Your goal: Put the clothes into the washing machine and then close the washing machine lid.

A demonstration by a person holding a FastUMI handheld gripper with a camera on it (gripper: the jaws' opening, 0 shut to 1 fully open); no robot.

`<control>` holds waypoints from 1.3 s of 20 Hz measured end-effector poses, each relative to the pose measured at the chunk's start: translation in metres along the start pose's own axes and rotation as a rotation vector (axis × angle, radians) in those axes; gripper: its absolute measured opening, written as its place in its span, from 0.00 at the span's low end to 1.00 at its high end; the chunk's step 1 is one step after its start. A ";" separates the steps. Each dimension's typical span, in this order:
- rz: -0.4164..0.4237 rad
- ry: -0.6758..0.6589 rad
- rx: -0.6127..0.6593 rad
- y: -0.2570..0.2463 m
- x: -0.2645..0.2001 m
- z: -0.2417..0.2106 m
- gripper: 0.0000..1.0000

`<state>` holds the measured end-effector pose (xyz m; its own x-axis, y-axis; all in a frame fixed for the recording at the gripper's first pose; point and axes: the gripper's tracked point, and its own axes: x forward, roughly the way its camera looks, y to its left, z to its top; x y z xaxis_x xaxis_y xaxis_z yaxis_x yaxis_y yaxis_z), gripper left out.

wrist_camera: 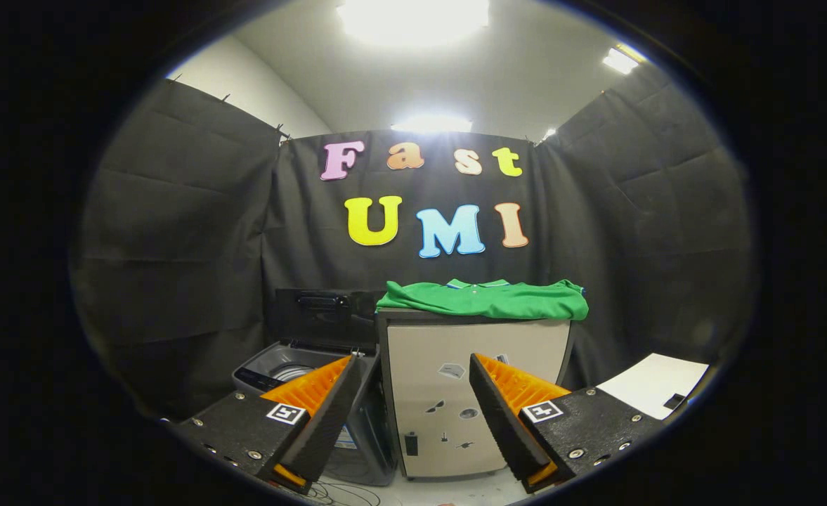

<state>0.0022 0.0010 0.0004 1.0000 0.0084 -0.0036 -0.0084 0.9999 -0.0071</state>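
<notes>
A beige cabinet (480,393) stands mid-frame, with the washing machine (294,369) at its left, lid (322,316) raised upright. The folded green shirt (487,299) lies on the cabinet top, just above centre. At the bottom of the frame the gripper (413,393) points level at the cabinet front, its fingers spread wide, holding nothing.

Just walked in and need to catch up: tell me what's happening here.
A person is holding a claw, its fingers spread open and gripping nothing, aimed at a cabinet just beyond them. A folded green shirt lies on top of the cabinet, untouched. Beside the cabinet, behind one finger, the washing machine stands with its lid raised. The shirt has not been picked up yet, so the laundry job is only starting.
</notes>
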 end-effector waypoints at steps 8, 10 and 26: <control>-0.015 -0.014 0.000 -0.005 0.001 0.012 0.96; -0.017 -0.019 -0.007 -0.006 0.000 0.016 0.96; -0.024 -0.069 -0.027 -0.033 0.053 0.117 0.96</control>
<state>0.0558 -0.0309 0.1172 0.9977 -0.0141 0.0661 0.0163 0.9993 -0.0337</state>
